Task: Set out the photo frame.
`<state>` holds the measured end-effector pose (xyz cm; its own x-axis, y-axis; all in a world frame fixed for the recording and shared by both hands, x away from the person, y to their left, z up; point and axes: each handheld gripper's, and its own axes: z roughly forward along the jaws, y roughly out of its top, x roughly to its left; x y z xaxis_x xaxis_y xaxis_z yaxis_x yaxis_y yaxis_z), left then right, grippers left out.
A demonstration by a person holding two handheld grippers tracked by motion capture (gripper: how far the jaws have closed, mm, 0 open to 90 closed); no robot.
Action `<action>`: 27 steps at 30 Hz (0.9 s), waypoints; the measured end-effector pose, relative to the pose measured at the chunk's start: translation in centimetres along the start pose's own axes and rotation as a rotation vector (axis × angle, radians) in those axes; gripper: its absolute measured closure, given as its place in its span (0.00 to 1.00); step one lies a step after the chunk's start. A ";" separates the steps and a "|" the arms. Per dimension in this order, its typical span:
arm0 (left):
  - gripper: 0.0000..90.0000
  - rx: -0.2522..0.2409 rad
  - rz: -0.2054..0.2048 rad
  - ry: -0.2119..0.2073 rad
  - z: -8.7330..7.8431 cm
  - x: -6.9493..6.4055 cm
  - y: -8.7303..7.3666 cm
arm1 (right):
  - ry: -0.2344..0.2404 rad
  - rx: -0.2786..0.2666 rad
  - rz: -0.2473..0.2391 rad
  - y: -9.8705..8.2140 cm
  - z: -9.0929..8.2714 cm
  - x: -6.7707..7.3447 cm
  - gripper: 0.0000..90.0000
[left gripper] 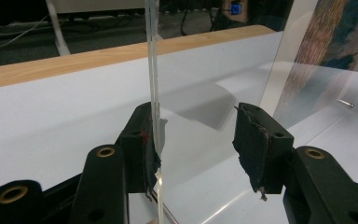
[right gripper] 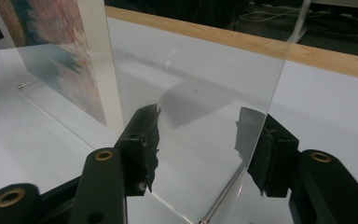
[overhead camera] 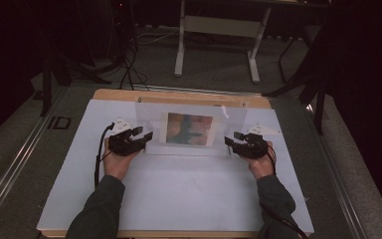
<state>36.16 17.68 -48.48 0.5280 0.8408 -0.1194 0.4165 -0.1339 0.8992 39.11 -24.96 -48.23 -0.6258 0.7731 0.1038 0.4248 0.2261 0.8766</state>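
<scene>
At centre frame of the high view, a clear upright acrylic picture frame holding a colourful print (overhead camera: 189, 128) stands on the white table sheet (overhead camera: 179, 194). Left gripper (overhead camera: 143, 135) and right gripper (overhead camera: 233, 138) bracket its side edges, jaws spread, probably to steady it.

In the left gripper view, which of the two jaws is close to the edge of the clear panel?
The left-hand one: the clear panel has its edge running down right beside it, while the other jaw stands apart across an open gap.
</scene>
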 end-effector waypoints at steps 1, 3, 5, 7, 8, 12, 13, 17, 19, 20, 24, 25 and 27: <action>0.56 -0.002 -0.006 -0.005 0.0 0.0 -0.1 | 0.001 0.001 -0.003 0.0 0.0 0.0 0.53; 0.56 -0.005 0.001 -0.008 0.0 0.1 -0.1 | 0.005 0.004 -0.008 0.0 -0.1 0.0 0.53; 0.56 -0.008 -0.003 -0.005 0.1 0.1 -0.1 | 0.007 0.007 -0.010 0.0 0.0 -0.1 0.54; 0.56 -0.009 -0.006 -0.005 0.1 0.1 -0.1 | 0.007 0.006 -0.006 0.0 0.0 -0.1 0.54; 0.56 -0.009 -0.006 -0.005 0.1 0.1 -0.1 | 0.005 0.004 -0.007 0.0 0.0 -0.1 0.54; 0.56 -0.013 -0.004 -0.011 0.1 0.3 -0.2 | 0.008 0.005 -0.013 -0.1 -0.1 0.0 0.55; 0.56 -0.013 -0.004 -0.011 0.1 0.3 -0.2 | 0.009 0.003 -0.014 -0.1 -0.1 0.0 0.55; 0.55 -0.011 -0.005 -0.004 0.1 0.2 -0.2 | 0.017 0.002 -0.018 -0.1 -0.1 -0.2 0.55; 0.55 -0.006 -0.006 0.002 0.0 0.1 -0.1 | 0.020 0.002 -0.019 -0.1 -0.1 -0.2 0.55; 0.55 -0.005 -0.004 0.005 0.0 0.0 -0.1 | 0.020 0.003 -0.020 -0.1 -0.1 -0.2 0.55; 0.56 -0.002 -0.008 0.003 0.0 0.0 -0.1 | 0.022 0.006 -0.020 0.0 -0.1 -0.3 0.55; 0.56 0.000 -0.006 0.005 0.0 -0.1 0.0 | 0.022 0.005 -0.022 -0.1 -0.1 -0.3 0.55; 0.56 0.000 -0.003 0.005 -0.1 -0.1 -0.1 | 0.025 0.004 -0.021 0.0 -0.1 -0.3 0.55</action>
<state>36.03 17.66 -48.52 0.5229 0.8438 -0.1202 0.4182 -0.1311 0.8988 39.27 -25.26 -48.28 -0.6507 0.7531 0.0972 0.4142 0.2448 0.8766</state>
